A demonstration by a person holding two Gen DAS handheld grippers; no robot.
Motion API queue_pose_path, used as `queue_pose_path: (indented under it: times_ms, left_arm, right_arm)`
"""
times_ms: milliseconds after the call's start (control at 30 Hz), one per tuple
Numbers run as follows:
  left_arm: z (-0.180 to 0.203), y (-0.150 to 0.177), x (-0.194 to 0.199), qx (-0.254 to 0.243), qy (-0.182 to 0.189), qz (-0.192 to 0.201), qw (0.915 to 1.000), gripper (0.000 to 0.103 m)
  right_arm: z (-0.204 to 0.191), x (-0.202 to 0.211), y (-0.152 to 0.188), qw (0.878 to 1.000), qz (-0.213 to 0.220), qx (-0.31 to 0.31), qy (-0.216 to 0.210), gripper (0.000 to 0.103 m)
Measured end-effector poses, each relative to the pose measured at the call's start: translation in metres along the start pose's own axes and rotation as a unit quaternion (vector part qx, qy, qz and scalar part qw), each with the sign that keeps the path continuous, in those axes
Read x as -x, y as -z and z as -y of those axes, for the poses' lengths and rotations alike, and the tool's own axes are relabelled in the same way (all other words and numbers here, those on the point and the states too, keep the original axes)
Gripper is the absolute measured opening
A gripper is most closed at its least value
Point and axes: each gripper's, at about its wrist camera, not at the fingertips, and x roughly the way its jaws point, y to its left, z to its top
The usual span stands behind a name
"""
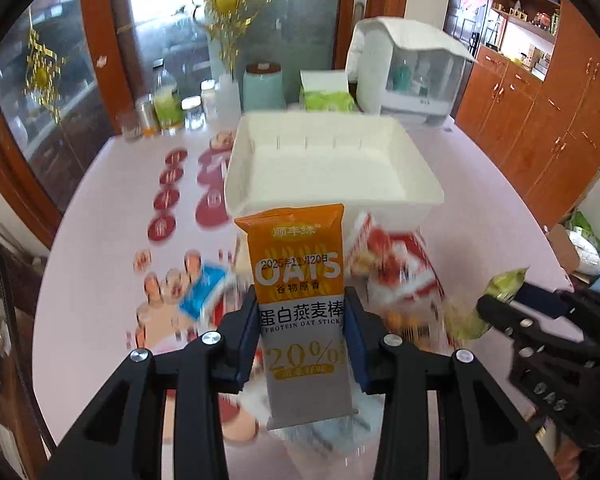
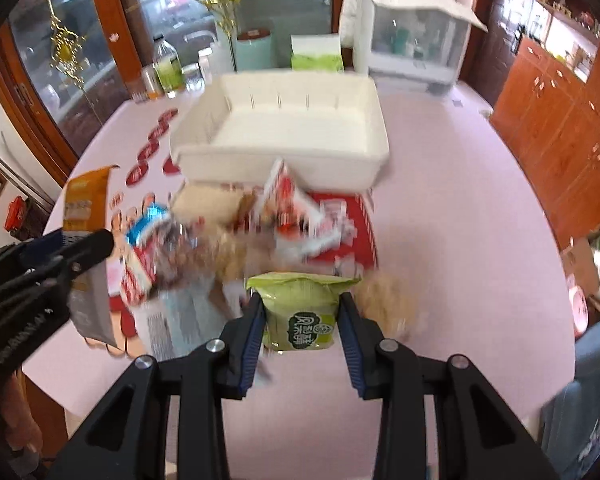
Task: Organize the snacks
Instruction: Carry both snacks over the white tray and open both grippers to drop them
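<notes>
Left wrist view: a white bin [image 1: 332, 168] sits on the pink tabletop [image 1: 480, 200], its interior bare white as far as the blur allows. The left claw [image 1: 303, 320] is clamped on an orange-and-grey protein oat stick packet [image 1: 302, 280], held upright just short of the bin's near wall. Under and beside it lies a blurred heap of snack packets [image 1: 396, 272], red, white and blue, on the tabletop. At far right the right claw [image 1: 500, 304] grips a green packet [image 1: 496, 292]. Beyond the bin stand a mint canister [image 1: 263, 88], a green tissue pack [image 1: 327, 94], several jars [image 1: 168, 112] and a white-lidded clear storage box [image 1: 412, 76]. Glass doors with gold ornaments [image 1: 224, 0] and orange wooden cabinets [image 1: 540, 128] frame the room.

Right wrist view: the right claw [image 2: 300, 320] is closed on the green packet [image 2: 300, 312], which is held above the tabletop [image 2: 460, 220] in front of the snack heap [image 2: 260, 224]. The white bin [image 2: 284, 128] lies beyond the heap, nothing discernible in it. At left the left claw [image 2: 84, 248] pinches the oat stick packet [image 2: 85, 208], raised over the tabletop's edge area. The mint canister [image 2: 254, 52], tissue pack [image 2: 316, 54] and clear storage box [image 2: 412, 40] line the far side, with the wooden cabinets [image 2: 560, 112] to the right.
</notes>
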Motion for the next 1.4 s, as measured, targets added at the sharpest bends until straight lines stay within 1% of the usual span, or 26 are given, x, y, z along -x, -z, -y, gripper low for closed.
queue_pose_path:
  times_ms: [100, 200, 233, 267, 333, 467, 600, 667, 800, 833, 867, 900, 933, 967, 1033, 1100, 1200, 1400]
  left_arm:
    - [0.004, -0.03, -0.012, 0.002, -0.006, 0.014, 0.9999, 0.037]
    - [0.007, -0.063, -0.026, -0.004, -0.019, 0.027, 0.9994, 0.037]
    - [0.007, -0.072, -0.03, -0.005, -0.02, 0.031, 0.9993, 0.037]
    - [0.007, -0.086, -0.037, -0.006, -0.021, 0.035, 0.9991, 0.037]
    - [0.007, -0.104, -0.046, -0.006, -0.035, 0.036, 0.9987, 0.037]
    - [0.005, -0.139, -0.071, -0.006, -0.048, 0.029, 0.9984, 0.037]
    - [0.004, -0.159, -0.094, -0.005, -0.053, 0.022, 0.9983, 0.038]
    - [0.004, -0.167, -0.108, -0.011, -0.051, 0.017, 0.9985, 0.04]
    - [0.004, -0.178, -0.128, -0.014, -0.068, 0.009, 0.9975, 0.043]
    - [0.002, -0.182, -0.133, -0.009, -0.068, 0.008, 0.9976, 0.053]
    - [0.001, -0.185, -0.137, -0.003, -0.066, 0.008, 0.9978, 0.071]
    - [-0.001, -0.188, -0.14, 0.005, -0.067, 0.009, 0.9977, 0.081]
    - [-0.003, -0.19, -0.143, 0.012, -0.066, 0.012, 0.9977, 0.094]
    - [-0.006, -0.193, -0.146, 0.022, -0.059, 0.016, 0.9979, 0.1]
    - [-0.01, -0.196, -0.152, 0.032, -0.055, 0.008, 0.998, 0.1]
    - [-0.014, -0.198, -0.159, 0.044, -0.044, -0.004, 0.9981, 0.1]
    - [-0.016, -0.197, -0.162, 0.054, -0.04, -0.003, 0.9977, 0.1]
    - [-0.012, -0.191, -0.164, 0.04, -0.047, 0.002, 0.9981, 0.1]
  right_arm:
    - [0.006, 0.004, -0.033, 1.0, 0.023, 0.016, 0.001, 0.037]
    - [0.014, 0.004, -0.074, 0.998, 0.053, 0.028, 0.002, 0.037]
    - [0.017, 0.001, -0.092, 0.997, 0.064, 0.031, 0.001, 0.037]
    - [0.019, -0.001, -0.104, 0.997, 0.07, 0.031, -0.002, 0.037]
    - [0.026, -0.011, -0.135, 0.996, 0.083, 0.02, -0.016, 0.037]
    - [0.038, -0.044, -0.179, 0.997, 0.076, -0.011, -0.027, 0.037]
    - [0.044, -0.078, -0.209, 0.998, 0.058, -0.028, -0.026, 0.037]
    - [0.043, -0.09, -0.216, 0.998, 0.052, -0.027, -0.022, 0.037]
    - [0.042, -0.115, -0.23, 0.999, 0.029, -0.027, -0.017, 0.037]
    - [0.042, -0.12, -0.233, 0.999, 0.025, -0.028, -0.013, 0.037]
    - [0.041, -0.124, -0.236, 0.999, 0.022, -0.028, -0.011, 0.037]
    - [0.04, -0.128, -0.238, 0.999, 0.019, -0.027, -0.011, 0.038]
    - [0.04, -0.132, -0.239, 0.999, 0.016, -0.026, -0.013, 0.039]
    - [0.039, -0.135, -0.241, 0.999, 0.013, -0.025, -0.015, 0.04]
    - [0.039, -0.139, -0.243, 0.999, 0.011, -0.026, -0.015, 0.047]
    - [0.039, -0.14, -0.244, 0.999, 0.016, -0.028, -0.012, 0.05]
    - [0.041, -0.143, -0.245, 0.999, 0.017, -0.031, -0.016, 0.057]
    - [0.047, -0.145, -0.241, 0.998, 0.02, -0.046, -0.041, 0.058]
